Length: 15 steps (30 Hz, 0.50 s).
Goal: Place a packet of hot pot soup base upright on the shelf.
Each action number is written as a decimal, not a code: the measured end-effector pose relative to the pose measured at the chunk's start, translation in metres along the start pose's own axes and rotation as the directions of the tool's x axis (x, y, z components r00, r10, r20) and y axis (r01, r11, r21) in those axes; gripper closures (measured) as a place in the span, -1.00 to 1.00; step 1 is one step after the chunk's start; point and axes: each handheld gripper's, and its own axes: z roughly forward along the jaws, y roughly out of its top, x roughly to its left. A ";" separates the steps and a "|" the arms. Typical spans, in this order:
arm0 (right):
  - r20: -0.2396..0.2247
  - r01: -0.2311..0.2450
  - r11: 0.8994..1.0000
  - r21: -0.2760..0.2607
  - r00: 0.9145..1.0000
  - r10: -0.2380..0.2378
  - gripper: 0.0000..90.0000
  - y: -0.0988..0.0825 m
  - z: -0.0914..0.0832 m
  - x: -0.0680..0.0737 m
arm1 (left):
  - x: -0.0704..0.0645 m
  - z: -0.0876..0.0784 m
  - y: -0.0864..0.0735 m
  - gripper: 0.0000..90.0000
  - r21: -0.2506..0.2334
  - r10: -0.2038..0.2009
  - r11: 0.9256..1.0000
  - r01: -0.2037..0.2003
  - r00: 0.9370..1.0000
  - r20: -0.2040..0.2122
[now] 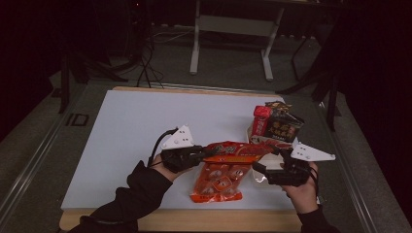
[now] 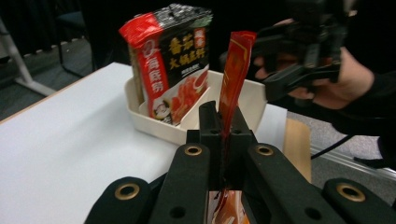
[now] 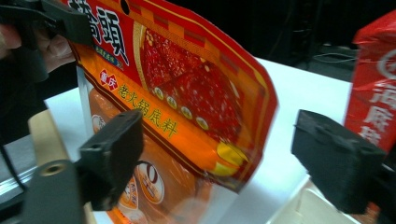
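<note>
My left fingers (image 2: 223,122) are clamped tight on the edge of the orange-red sauce pouch (image 1: 221,170), holding it off the white counter (image 1: 131,141) so it hangs between my two hands. My right fingers (image 3: 219,154) stand wide apart around the pouch's far end, pads not pressing on it. Just beyond sits the cream tray (image 2: 154,122) with a red-and-black packet (image 2: 173,60) standing upright inside, near the counter's right edge.

Room dim, dark from 9 through 12 to 3 o'clock; white table (image 1: 131,126) is the brightest area. Soft shadows. Gripper views: near jaws out of focus at 6 o'clock
</note>
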 end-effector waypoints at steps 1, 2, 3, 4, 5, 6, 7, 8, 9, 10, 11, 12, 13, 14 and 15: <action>-0.008 0.004 1.000 0.006 1.000 -0.004 -0.53 0.000 0.001 -0.001 | -0.001 0.000 0.000 1.00 -0.006 -0.001 1.000 0.001 1.000 0.008; -0.010 0.014 1.000 0.015 1.000 -0.014 -0.45 0.000 0.003 -0.001 | -0.002 0.000 0.001 1.00 -0.008 0.000 1.000 0.000 1.000 0.009; -0.025 0.021 1.000 0.022 0.999 -0.021 -0.34 0.000 0.005 -0.002 | -0.002 0.000 0.001 1.00 -0.009 -0.002 1.000 0.002 1.000 0.012; -0.045 0.021 1.000 0.022 0.999 -0.020 -0.23 0.000 0.006 -0.002 | -0.003 0.000 0.002 1.00 -0.013 -0.004 1.000 0.004 1.000 0.016; -0.061 0.022 1.000 0.017 0.998 -0.020 -0.12 0.000 0.007 -0.003 | -0.003 0.000 0.002 1.00 -0.014 -0.005 1.000 0.006 1.000 0.020; -0.085 0.026 1.000 0.012 0.996 -0.025 -0.05 -0.001 0.009 -0.003 | -0.003 0.000 0.002 1.00 -0.013 -0.005 1.000 0.005 1.000 0.018; -0.079 0.030 0.999 0.016 0.996 -0.029 0.00 -0.001 0.010 -0.002 | -0.003 0.000 0.002 1.00 -0.015 -0.008 1.000 0.009 1.000 0.019; -0.077 0.034 0.999 0.020 0.997 -0.032 0.16 -0.001 0.010 -0.002 | -0.002 0.000 0.002 1.00 -0.012 -0.013 1.000 0.013 1.000 0.024; -0.089 0.033 0.999 0.026 0.996 -0.030 0.30 -0.001 0.010 -0.003 | -0.002 0.000 0.001 1.00 -0.012 -0.012 1.000 0.012 1.000 0.021; -0.095 0.030 0.999 0.026 0.995 -0.027 0.43 -0.002 0.010 -0.005 | -0.002 0.000 0.000 1.00 -0.013 -0.015 1.000 0.015 1.000 0.018; -0.105 0.023 0.999 0.032 0.994 -0.019 0.53 -0.002 0.010 -0.005 | -0.001 0.000 0.000 1.00 -0.009 -0.019 1.000 0.019 1.000 0.020; -0.117 0.024 0.999 0.045 0.993 -0.019 0.61 -0.002 0.011 -0.005 | 0.000 -0.001 -0.001 1.00 -0.008 -0.024 1.000 0.024 1.000 0.016; -0.124 0.033 0.998 0.058 0.992 -0.026 0.67 -0.003 0.011 -0.005 | 0.001 -0.001 -0.003 1.00 -0.009 -0.033 0.999 0.033 0.999 0.016; -0.129 0.041 0.997 0.069 0.991 -0.032 0.78 -0.003 0.012 -0.004 | 0.002 -0.001 -0.003 1.00 -0.009 -0.036 0.999 0.036 0.999 0.020; -0.146 0.053 0.995 0.081 0.988 -0.040 0.95 -0.003 0.013 -0.002 | 0.003 -0.002 -0.004 1.00 -0.006 -0.041 0.999 0.041 0.999 0.018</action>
